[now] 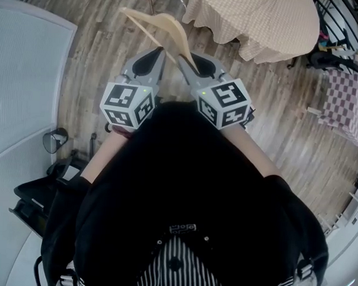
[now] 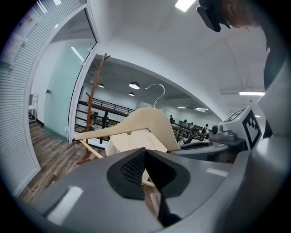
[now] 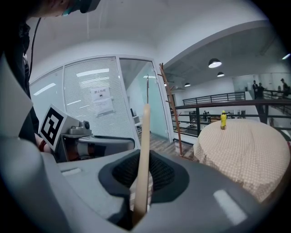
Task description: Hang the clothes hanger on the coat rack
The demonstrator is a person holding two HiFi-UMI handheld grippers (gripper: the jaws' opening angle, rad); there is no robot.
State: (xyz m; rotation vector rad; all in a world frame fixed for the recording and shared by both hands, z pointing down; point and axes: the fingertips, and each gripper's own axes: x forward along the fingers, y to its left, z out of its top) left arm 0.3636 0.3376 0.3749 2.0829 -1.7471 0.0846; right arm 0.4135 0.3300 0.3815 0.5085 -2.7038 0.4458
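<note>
Two handheld grippers sit side by side over the wood-plank floor, in front of the person's black top.

Right gripper: jaws clamped on the pale wooden clothes hanger with a metal hook. In the right gripper view the hanger is edge-on, a thin tan strip rising upright from between the dark pads. In the head view it sticks out ahead of the jaws and leans towards the left gripper's side. Grip is on one shoulder arm, and the rest hangs free in the air.

Left gripper: jaws drawn together at the tips, nothing between them. It is just beside the hanger; I cannot tell whether it touches it. In the left gripper view the hanger body and hook show just past its tips.

Tall brown wooden coat rack: upright by the glass partition, well apart from the hanger, with no hanger on it.

Round table under a beige checked cloth: ahead on the right gripper's side, with a small yellow bottle standing on it.
</note>
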